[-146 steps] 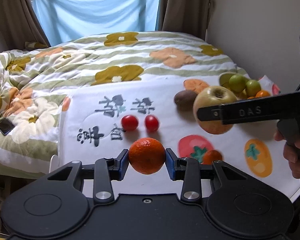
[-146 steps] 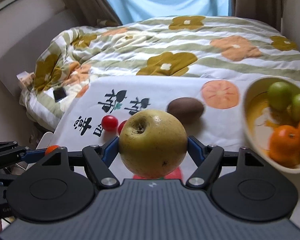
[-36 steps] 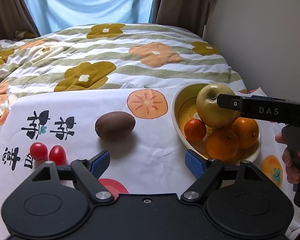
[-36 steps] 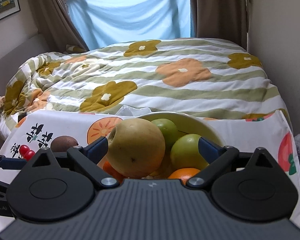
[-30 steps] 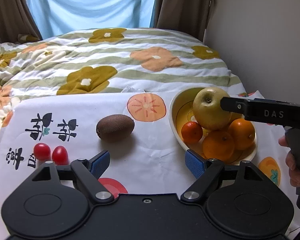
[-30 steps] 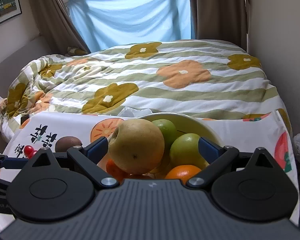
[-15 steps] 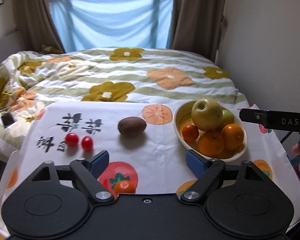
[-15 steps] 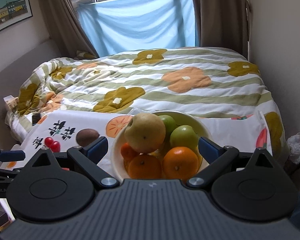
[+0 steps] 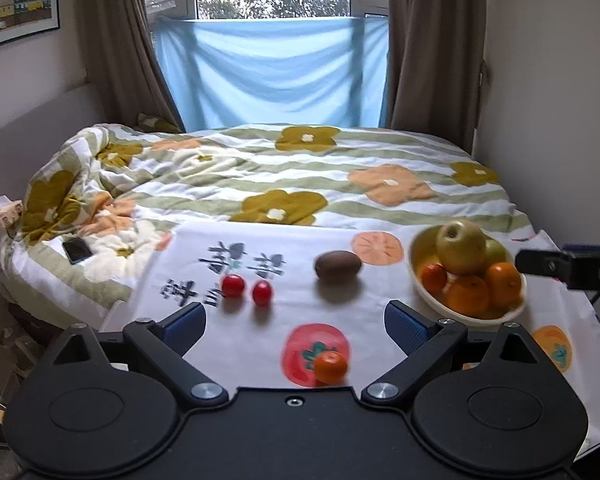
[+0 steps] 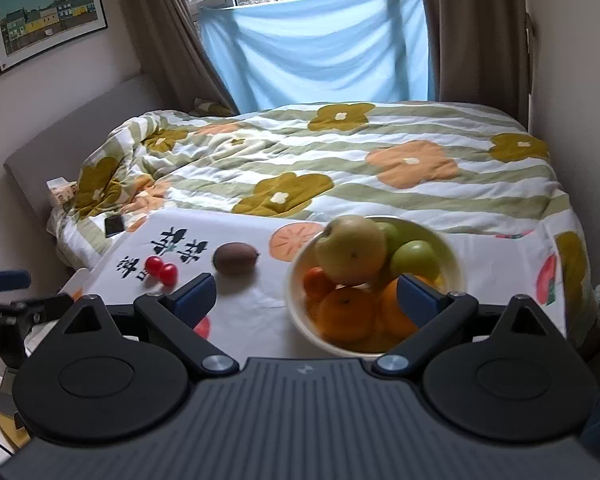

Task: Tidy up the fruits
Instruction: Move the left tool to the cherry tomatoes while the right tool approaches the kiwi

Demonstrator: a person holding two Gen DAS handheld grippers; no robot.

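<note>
A cream bowl on the printed white cloth holds a big yellow pear, green fruits and oranges. On the cloth left of it lie a brown kiwi and two cherry tomatoes. My left gripper hangs above the cloth's near part; its jaws are opening and nothing is between them. My right gripper hovers open and empty on the near side of the bowl. Whether the small orange on the tomato print is real or printed, I cannot tell.
Behind the cloth spreads a bed with a flowered quilt, a dark phone lying on its left side. A wall stands close to the right of the bowl. The right gripper's finger reaches in from the right edge.
Both grippers have drawn back and up from the bowl, so the whole cloth and bed now show. The pear stays in the bowl. The left jaws stand a little wider.
</note>
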